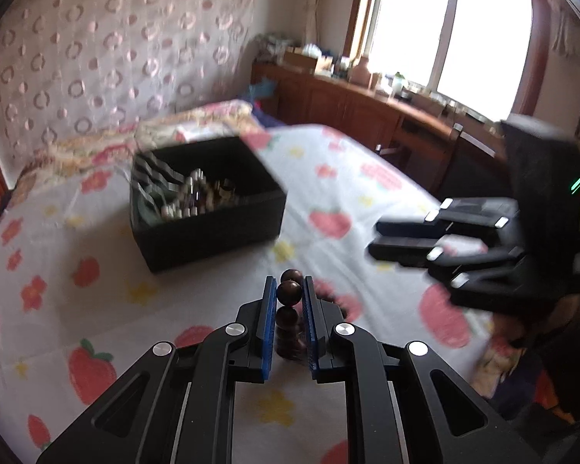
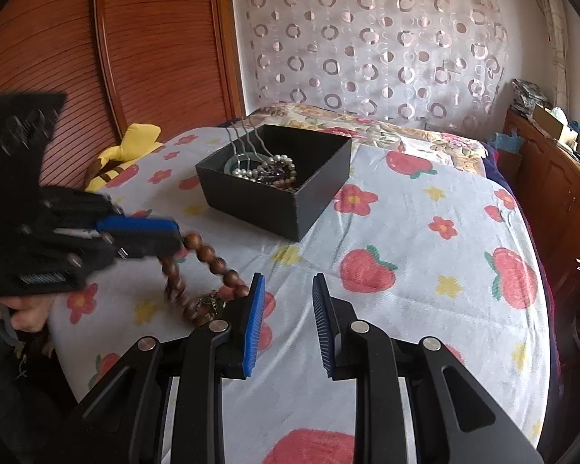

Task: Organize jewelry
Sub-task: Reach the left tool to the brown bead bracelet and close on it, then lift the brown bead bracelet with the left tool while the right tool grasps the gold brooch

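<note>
My left gripper [image 1: 289, 294] is shut on a string of dark brown wooden beads [image 1: 289, 293], held above the bedspread; the rest of the bracelet hangs below the pads. In the right wrist view the left gripper [image 2: 176, 236] holds the same bead string [image 2: 212, 261], which dangles down at the left. My right gripper [image 2: 289, 297] is open and empty above the bed; it also shows in the left wrist view [image 1: 379, 237]. A black open box [image 1: 208, 216] [image 2: 309, 193] on the bed holds pearl strands [image 2: 263, 168], hairpins and other jewelry.
The bed has a white sheet with strawberries and flowers [image 2: 406, 232]. A yellow plush toy [image 2: 131, 147] lies at the bed's left edge by a wooden slatted wall. A wooden cabinet [image 1: 367, 108] with clutter runs along the window side.
</note>
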Action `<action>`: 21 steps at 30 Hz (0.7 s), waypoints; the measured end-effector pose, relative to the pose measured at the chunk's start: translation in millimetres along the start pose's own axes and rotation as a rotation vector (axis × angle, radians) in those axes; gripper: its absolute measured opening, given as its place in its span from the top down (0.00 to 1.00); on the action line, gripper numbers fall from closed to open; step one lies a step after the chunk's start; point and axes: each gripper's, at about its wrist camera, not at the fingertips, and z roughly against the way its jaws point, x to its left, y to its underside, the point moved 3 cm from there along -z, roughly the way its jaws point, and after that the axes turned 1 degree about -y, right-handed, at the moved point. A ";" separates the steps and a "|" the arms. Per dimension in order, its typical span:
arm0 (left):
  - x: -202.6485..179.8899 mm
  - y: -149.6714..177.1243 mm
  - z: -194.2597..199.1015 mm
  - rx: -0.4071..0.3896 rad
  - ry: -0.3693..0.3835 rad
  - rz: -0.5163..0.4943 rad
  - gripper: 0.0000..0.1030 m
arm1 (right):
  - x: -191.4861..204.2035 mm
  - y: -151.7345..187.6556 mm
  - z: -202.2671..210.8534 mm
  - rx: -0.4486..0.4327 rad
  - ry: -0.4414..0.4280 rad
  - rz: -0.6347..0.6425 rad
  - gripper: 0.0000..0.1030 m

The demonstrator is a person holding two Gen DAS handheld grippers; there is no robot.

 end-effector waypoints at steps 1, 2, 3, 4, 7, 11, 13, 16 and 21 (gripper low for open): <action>-1.6 -3.4 6.3 -0.018 0.005 0.001 0.88 | 1.5 0.1 0.3 0.000 -0.004 0.001 0.73; -3.4 -7.4 14.4 -0.041 0.013 0.002 0.88 | 2.7 0.2 0.3 -0.001 -0.006 0.002 0.73; -5.5 -9.7 19.4 -0.054 0.018 0.003 0.88 | 4.4 0.4 -0.1 -0.001 -0.008 0.004 0.73; -7.4 -13.1 25.8 -0.071 0.022 0.005 0.88 | 6.1 0.8 -0.4 0.000 -0.012 0.007 0.73; -10.5 -23.0 40.7 -0.114 0.031 0.011 0.88 | 9.5 1.6 -1.6 0.004 -0.018 0.012 0.73; -8.4 -32.2 61.1 -0.168 0.032 0.013 0.88 | 13.9 3.4 -5.4 0.016 -0.031 0.015 0.73; -8.2 -33.9 66.9 -0.183 0.025 0.013 0.88 | 17.8 4.6 -9.2 0.025 -0.040 0.024 0.73; -4.1 -34.5 75.1 -0.198 0.007 0.015 0.88 | 26.1 5.3 -17.0 0.039 -0.057 0.037 0.70; 6.9 -29.5 83.0 -0.210 -0.020 0.035 0.88 | 38.5 4.5 -30.9 0.059 -0.084 0.065 0.59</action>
